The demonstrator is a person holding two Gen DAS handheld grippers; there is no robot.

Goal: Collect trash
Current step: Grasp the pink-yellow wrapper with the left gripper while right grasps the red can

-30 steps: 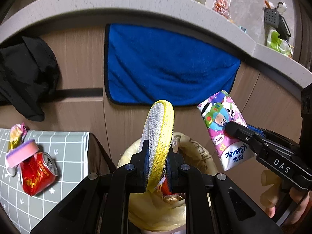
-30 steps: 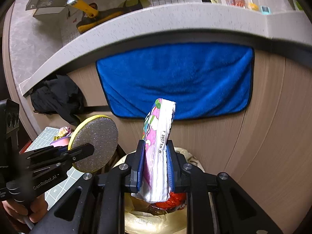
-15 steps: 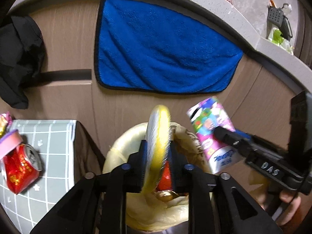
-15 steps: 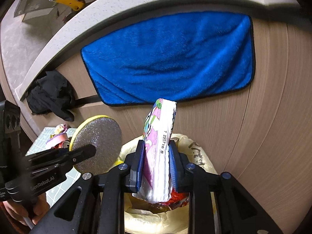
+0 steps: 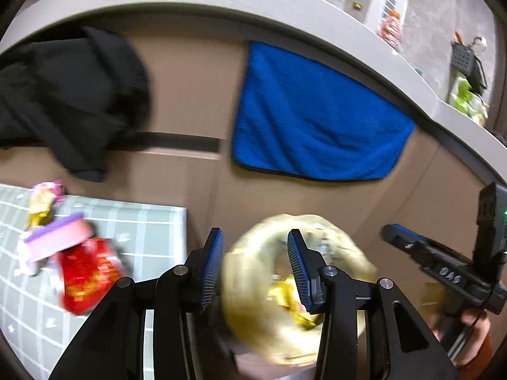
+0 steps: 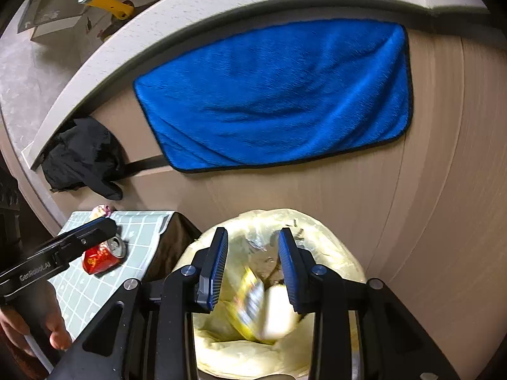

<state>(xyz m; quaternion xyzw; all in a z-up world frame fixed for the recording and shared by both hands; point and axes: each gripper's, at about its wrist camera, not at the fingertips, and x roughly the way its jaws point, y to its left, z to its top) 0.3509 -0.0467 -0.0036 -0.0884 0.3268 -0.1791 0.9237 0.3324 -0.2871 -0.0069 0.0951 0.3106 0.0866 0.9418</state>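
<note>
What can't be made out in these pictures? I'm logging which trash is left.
- Left wrist view: red can and pink-lidded item on the grid mat, smeared by motion blur.
- Right wrist view: the can partly behind the left hand-held gripper.
- Bin bag contents: blurred, partly behind fingers.

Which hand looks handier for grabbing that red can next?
Left. The left gripper, jaws opening and empty, sits nearer the red can on the mat; the right gripper hangs over the bin bag.
</note>
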